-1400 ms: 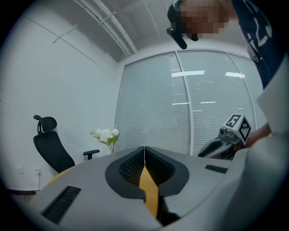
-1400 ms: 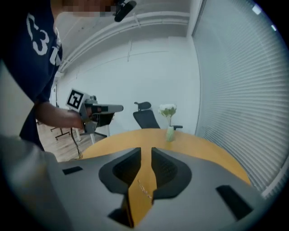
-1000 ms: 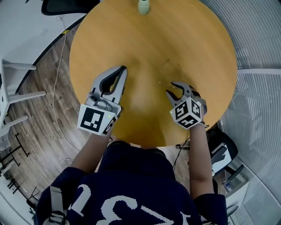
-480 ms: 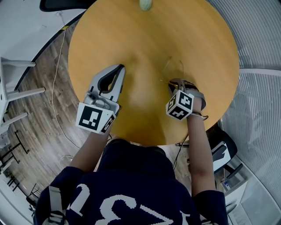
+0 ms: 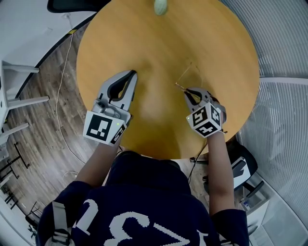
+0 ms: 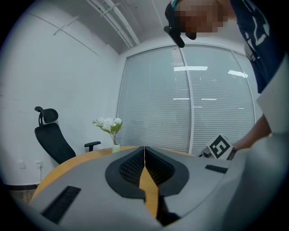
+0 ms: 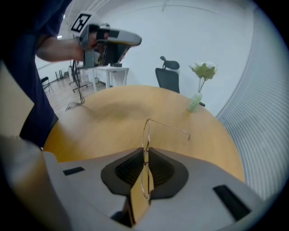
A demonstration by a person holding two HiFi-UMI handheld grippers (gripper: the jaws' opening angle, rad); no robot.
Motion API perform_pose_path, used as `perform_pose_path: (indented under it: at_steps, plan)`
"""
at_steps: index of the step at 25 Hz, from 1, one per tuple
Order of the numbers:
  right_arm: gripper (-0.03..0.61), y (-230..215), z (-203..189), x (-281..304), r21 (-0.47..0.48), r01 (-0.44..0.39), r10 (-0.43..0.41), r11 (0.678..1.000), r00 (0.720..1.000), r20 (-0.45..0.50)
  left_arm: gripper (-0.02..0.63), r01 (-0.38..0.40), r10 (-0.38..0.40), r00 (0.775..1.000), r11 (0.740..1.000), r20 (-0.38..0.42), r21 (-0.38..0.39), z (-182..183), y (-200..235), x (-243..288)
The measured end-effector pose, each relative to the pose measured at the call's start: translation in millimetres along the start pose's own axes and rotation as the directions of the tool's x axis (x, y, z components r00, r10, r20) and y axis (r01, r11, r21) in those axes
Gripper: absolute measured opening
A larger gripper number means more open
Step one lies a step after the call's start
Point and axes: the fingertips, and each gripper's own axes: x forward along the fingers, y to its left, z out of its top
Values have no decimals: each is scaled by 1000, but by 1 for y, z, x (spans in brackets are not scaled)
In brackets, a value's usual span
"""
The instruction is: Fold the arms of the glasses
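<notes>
Thin wire-rimmed glasses (image 7: 146, 131) stand on edge in my right gripper (image 7: 145, 152), whose jaws have just been closing on the frame at the bridge. One lens sticks out past the fingertips and one arm (image 7: 170, 126) reaches out over the round wooden table (image 5: 144, 43). In the head view the glasses (image 5: 185, 77) are faint wire just beyond the right gripper (image 5: 188, 94). My left gripper (image 5: 133, 75) rests over the table's left part, shut and holding nothing, its jaws touching (image 6: 144, 150).
A small vase of white flowers (image 5: 160, 6) stands at the table's far edge. A black office chair (image 7: 168, 76) sits behind the table. White desks (image 5: 19, 33) and a cable on the wood floor lie to the left. Blinds cover the wall on the right.
The right gripper, open a second ago, has moved up to the glasses and shut on the frame. The left gripper has stayed where it was.
</notes>
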Motion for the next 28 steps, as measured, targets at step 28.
perform_pose_path:
  at_steps: [28]
  plan:
    - [51,47,143,-243,211,-862,257,460,357,898,18,355,-368,926,925,82,134,98,-90,-29]
